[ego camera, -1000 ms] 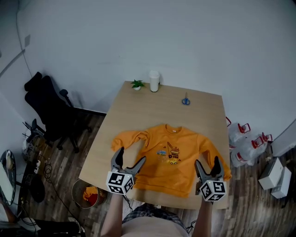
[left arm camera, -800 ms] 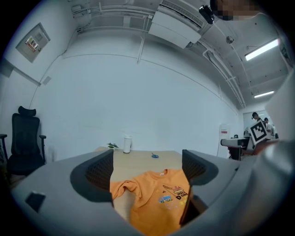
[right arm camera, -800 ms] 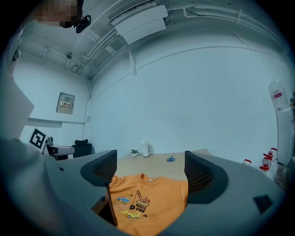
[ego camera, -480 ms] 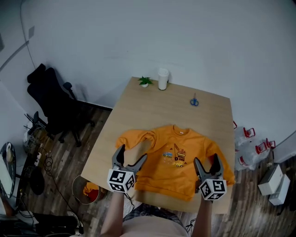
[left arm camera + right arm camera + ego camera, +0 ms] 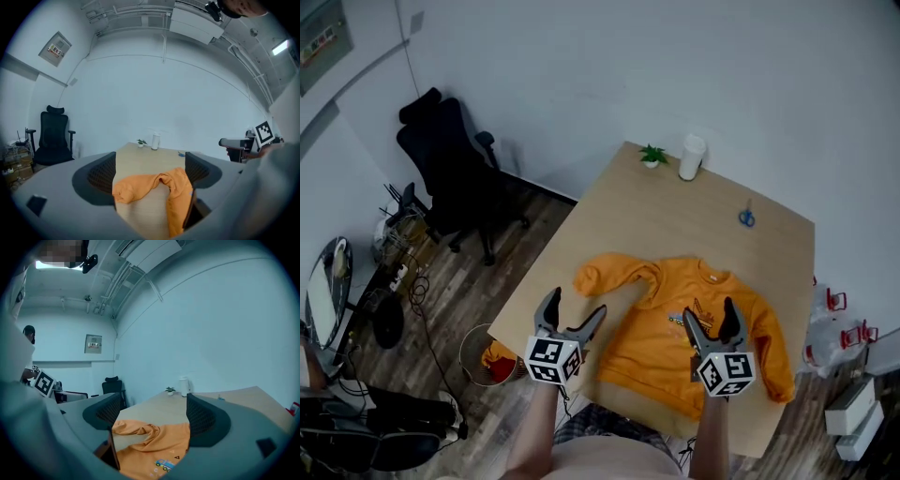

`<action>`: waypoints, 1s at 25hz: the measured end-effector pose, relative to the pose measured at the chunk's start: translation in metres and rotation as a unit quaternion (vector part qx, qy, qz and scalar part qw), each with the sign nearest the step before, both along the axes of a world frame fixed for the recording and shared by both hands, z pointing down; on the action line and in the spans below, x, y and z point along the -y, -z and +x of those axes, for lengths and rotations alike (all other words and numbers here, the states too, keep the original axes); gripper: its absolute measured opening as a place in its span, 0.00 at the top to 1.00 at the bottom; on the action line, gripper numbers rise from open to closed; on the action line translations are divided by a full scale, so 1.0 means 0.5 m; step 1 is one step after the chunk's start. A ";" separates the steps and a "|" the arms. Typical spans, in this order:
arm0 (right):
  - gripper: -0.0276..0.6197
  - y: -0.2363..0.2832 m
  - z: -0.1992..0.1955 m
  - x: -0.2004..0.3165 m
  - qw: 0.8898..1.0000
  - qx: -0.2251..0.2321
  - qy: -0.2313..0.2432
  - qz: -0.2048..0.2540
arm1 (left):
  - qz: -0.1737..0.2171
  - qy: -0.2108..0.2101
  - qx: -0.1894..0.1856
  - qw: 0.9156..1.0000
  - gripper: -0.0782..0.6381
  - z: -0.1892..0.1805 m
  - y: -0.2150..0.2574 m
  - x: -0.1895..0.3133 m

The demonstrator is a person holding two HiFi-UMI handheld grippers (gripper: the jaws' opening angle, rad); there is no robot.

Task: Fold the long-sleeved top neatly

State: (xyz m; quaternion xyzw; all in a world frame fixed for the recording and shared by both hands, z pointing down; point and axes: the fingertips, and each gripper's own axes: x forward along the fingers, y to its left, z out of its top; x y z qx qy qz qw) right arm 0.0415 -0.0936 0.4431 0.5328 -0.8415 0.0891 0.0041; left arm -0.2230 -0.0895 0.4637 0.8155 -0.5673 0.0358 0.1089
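An orange long-sleeved top with a small printed picture on its chest lies face up on the wooden table. Its left sleeve is bunched and bent toward the table's left edge; the right sleeve runs down the right side. My left gripper is open, held above the table's near left corner beside the hem. My right gripper is open above the top's lower middle. Nothing sits between either pair of jaws. The top shows ahead in the left gripper view, and again, top, in the right gripper view.
At the table's far edge stand a small potted plant and a white cup; blue scissors lie farther right. A black office chair stands left of the table, a bin on the floor by the near left corner.
The head view has swung left, so table and top sit farther right in the picture. Both grippers stay open and have risen slightly over the top's near edge.
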 end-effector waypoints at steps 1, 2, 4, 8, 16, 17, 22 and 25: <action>0.29 -0.004 -0.021 0.012 1.000 -0.001 0.011 -0.002 | -0.006 0.005 0.000 1.000 0.26 -0.007 -0.008 0.004; 0.29 -0.008 -0.042 0.023 1.000 -0.003 0.022 -0.004 | -0.013 0.009 0.000 1.000 0.26 -0.012 -0.016 0.009; 0.29 -0.018 -0.082 0.046 0.999 -0.005 0.042 -0.010 | -0.028 0.018 -0.001 0.999 0.26 -0.023 -0.035 0.025; 0.29 -0.052 -0.144 0.088 0.997 -0.011 0.075 -0.025 | -0.061 0.043 -0.008 0.997 0.26 -0.044 -0.081 0.069; 0.29 -0.144 -0.188 0.150 0.993 -0.014 0.095 -0.074 | -0.159 0.102 -0.009 0.982 0.26 -0.080 -0.226 0.153; 0.29 -0.156 -0.188 0.156 0.992 -0.015 0.096 -0.080 | -0.173 0.110 -0.009 0.979 0.26 -0.082 -0.247 0.162; 0.29 -0.200 -0.187 0.174 0.990 -0.020 0.094 -0.101 | -0.233 0.133 -0.004 0.963 0.28 -0.082 -0.330 0.183; 0.29 -0.213 -0.189 0.179 0.989 -0.021 0.096 -0.107 | -0.267 0.144 -0.002 0.953 0.35 -0.079 -0.366 0.179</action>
